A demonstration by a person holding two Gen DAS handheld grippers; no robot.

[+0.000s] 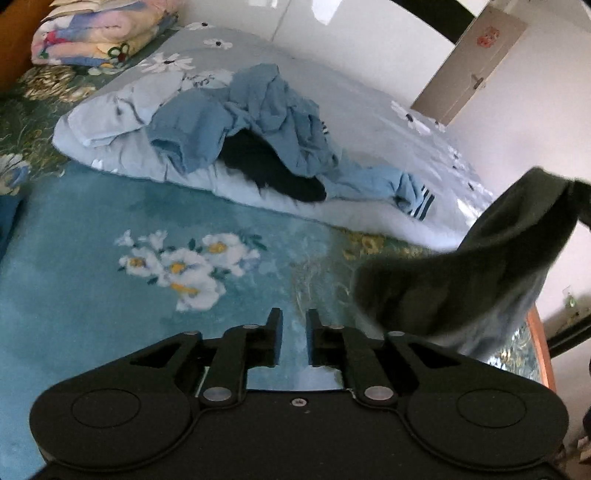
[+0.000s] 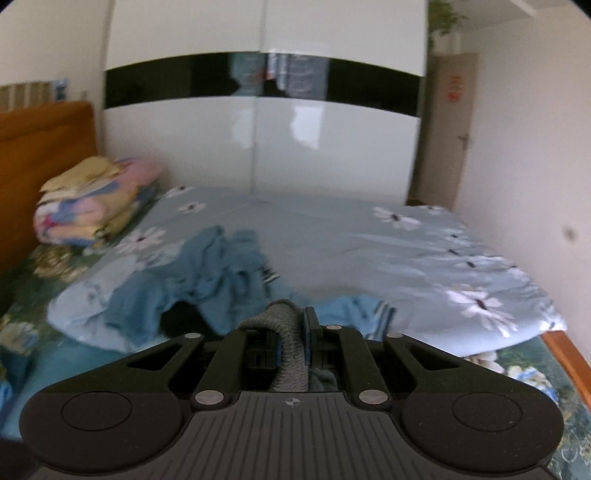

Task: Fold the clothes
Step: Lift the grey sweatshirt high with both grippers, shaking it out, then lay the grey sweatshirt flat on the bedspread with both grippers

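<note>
Right wrist view: right gripper (image 2: 293,325) jaws clamp grey garment (image 2: 290,347) above bed (image 2: 332,236).

One crumpled blue garment (image 1: 266,110) on the bed, one black garment (image 1: 273,173) under it, one grey garment (image 1: 480,266) in the air. One folded floral quilt (image 1: 92,33), one pale flowered duvet (image 2: 332,236). Two grippers: left gripper (image 1: 294,317), right gripper (image 2: 291,325). One wardrobe (image 2: 266,140), one door (image 1: 469,62).

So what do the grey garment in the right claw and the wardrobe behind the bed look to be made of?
Grey garment: seemingly a knit, matte; ribbed texture shows where the right claw pinches it. Wardrobe: glossy white panels, likely lacquered board or glass; they show reflections.
</note>
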